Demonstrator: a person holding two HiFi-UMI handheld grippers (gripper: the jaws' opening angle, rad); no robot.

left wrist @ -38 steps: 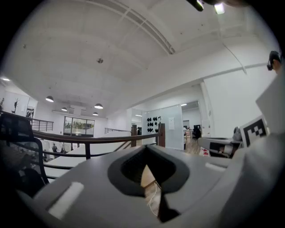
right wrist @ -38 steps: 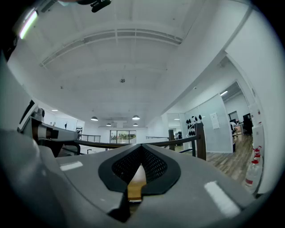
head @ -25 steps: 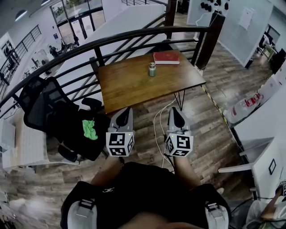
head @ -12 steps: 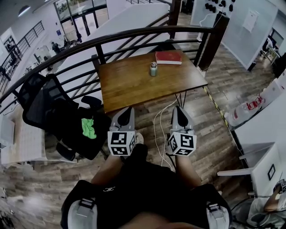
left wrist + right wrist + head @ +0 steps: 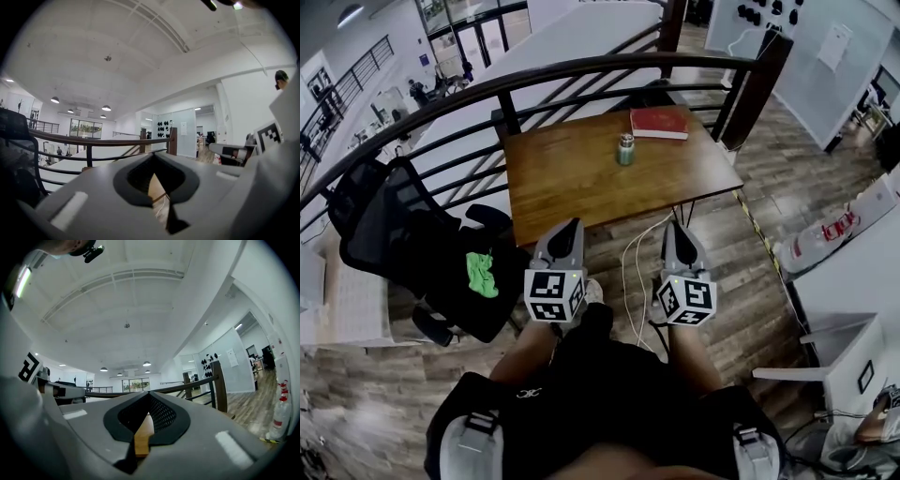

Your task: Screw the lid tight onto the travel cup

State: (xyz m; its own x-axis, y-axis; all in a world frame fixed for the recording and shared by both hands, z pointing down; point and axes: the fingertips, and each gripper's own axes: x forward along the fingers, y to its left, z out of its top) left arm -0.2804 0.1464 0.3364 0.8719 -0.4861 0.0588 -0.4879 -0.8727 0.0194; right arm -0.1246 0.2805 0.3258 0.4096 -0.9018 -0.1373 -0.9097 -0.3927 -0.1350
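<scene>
The travel cup (image 5: 625, 149), small and green with a silvery lid on top, stands on the far half of the wooden table (image 5: 581, 187) in the head view. My left gripper (image 5: 571, 226) and right gripper (image 5: 675, 228) are held side by side close to my body, short of the table's near edge and far from the cup. Both are shut with nothing in them. In the left gripper view the left gripper (image 5: 157, 157) points over the railing. In the right gripper view the right gripper (image 5: 149, 394) points the same way. The cup shows in neither gripper view.
A red book (image 5: 659, 123) lies at the table's far right corner. A dark curved railing (image 5: 581, 73) runs behind the table. A black office chair (image 5: 403, 234) with a green cloth (image 5: 482, 272) stands at the left. A white cable (image 5: 630, 267) trails on the wood floor.
The table and cup have slid a little lower and rightward in the head view as I come closer. Both grippers stay shut and level in front of me.
</scene>
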